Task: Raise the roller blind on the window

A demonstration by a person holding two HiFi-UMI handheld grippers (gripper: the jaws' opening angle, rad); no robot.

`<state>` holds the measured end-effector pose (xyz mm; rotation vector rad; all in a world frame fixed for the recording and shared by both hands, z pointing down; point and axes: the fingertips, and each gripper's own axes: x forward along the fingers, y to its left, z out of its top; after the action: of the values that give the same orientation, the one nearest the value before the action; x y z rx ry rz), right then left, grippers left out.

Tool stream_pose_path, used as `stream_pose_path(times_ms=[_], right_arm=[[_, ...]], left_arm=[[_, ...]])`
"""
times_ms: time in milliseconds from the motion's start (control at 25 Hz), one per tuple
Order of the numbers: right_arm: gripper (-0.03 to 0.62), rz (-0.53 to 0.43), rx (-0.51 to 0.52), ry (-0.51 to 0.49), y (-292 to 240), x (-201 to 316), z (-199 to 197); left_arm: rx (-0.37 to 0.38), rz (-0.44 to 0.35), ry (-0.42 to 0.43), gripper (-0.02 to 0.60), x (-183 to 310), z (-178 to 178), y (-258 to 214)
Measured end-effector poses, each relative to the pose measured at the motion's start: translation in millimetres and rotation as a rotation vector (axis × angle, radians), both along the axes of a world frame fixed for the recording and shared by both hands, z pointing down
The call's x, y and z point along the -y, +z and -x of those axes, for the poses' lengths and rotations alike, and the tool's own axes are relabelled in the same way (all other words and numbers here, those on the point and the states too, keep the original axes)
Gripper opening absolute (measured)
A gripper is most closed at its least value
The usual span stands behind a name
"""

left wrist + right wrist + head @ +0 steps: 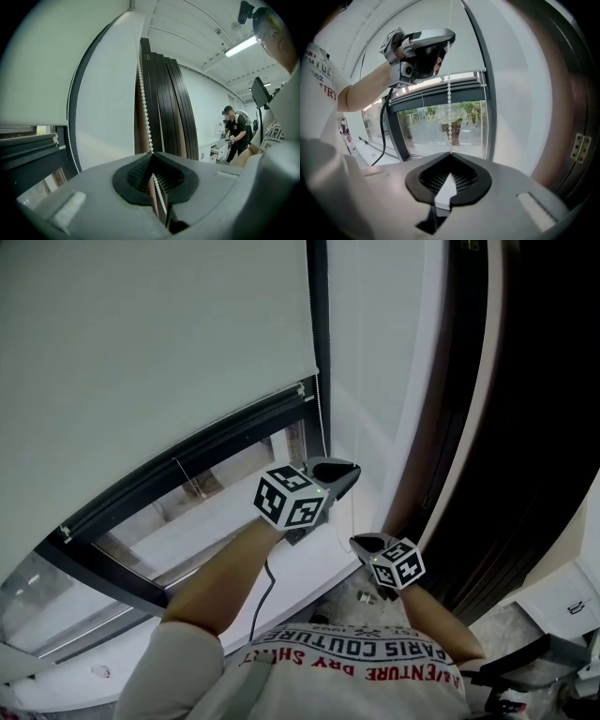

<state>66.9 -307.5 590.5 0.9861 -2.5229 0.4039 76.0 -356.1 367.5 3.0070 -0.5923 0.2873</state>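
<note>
Bead chain [144, 108] runs straight between both claws. Left gripper [151, 158] pinches it higher up; right gripper [450, 158] pinches it lower (roller blind [141, 352] covers the upper window [159, 521]).

Daylight comes in through your window glass [440, 124], washed out and hazy there. Roller blind [141, 352] reads flat and even, no glare. Ceiling strip light [241, 46] blows out at far right. Dark door frame [525, 409] at right is murky. Your gripper views bend hard, corners black, near foreground soft.
</note>
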Motion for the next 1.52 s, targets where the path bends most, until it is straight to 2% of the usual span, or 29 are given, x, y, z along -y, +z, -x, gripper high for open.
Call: stream_pose_path(times_ms=[280, 480, 600, 720, 840, 1000, 1080, 1280, 1400, 1520], right_arm=[[0.006, 0.031, 0.000, 0.007, 26.2, -0.6, -0.3], [0.006, 0.050, 0.015, -0.001, 37.5, 2.3, -1.3], [0.008, 0.054, 0.038, -0.053, 34.9, -3.0, 1.3], [0.011, 0.024, 0.119, -0.037, 20.0, -3.2, -7.0], [0.084, 0.015, 0.229, -0.005, -13.9, 5.1, -22.0], [0.094, -0.092, 0.254, 0.009, -78.4, 17.4, -46.9], [0.101, -0.149, 0.302, 0.005, -122.0, 23.3, -56.2], [0.120, -0.265, 0.434, -0.077, -246.5, 25.4, -53.3], [0.121, -0.319, 0.465, -0.122, -303.3, 25.1, -45.6], [0.121, -0.368, 0.427, -0.134, -336.8, 33.3, -39.7]], left_arm=[[-0.020, 0.073, 0.001, 0.009, -1.1, -1.9, 25.5], [-0.032, 0.075, -0.008, 0.009, 0.3, -1.7, 36.1], [-0.030, 0.074, -0.008, 0.009, -0.8, -2.9, 35.4], [-0.016, 0.053, -0.019, 0.009, -2.8, -3.3, 35.6], [-0.033, 0.052, -0.023, 0.009, -2.8, -4.6, 34.7], [-0.034, 0.048, -0.028, 0.009, -3.3, -4.7, 34.6], [-0.032, 0.045, -0.026, 0.009, -4.5, -5.2, 33.9], [-0.037, 0.041, -0.026, 0.009, -9.0, -10.3, 32.9], [-0.030, 0.047, -0.017, 0.011, -13.4, -15.1, 34.1], [-0.018, 0.048, -0.007, 0.009, -15.7, -19.5, 34.1]])
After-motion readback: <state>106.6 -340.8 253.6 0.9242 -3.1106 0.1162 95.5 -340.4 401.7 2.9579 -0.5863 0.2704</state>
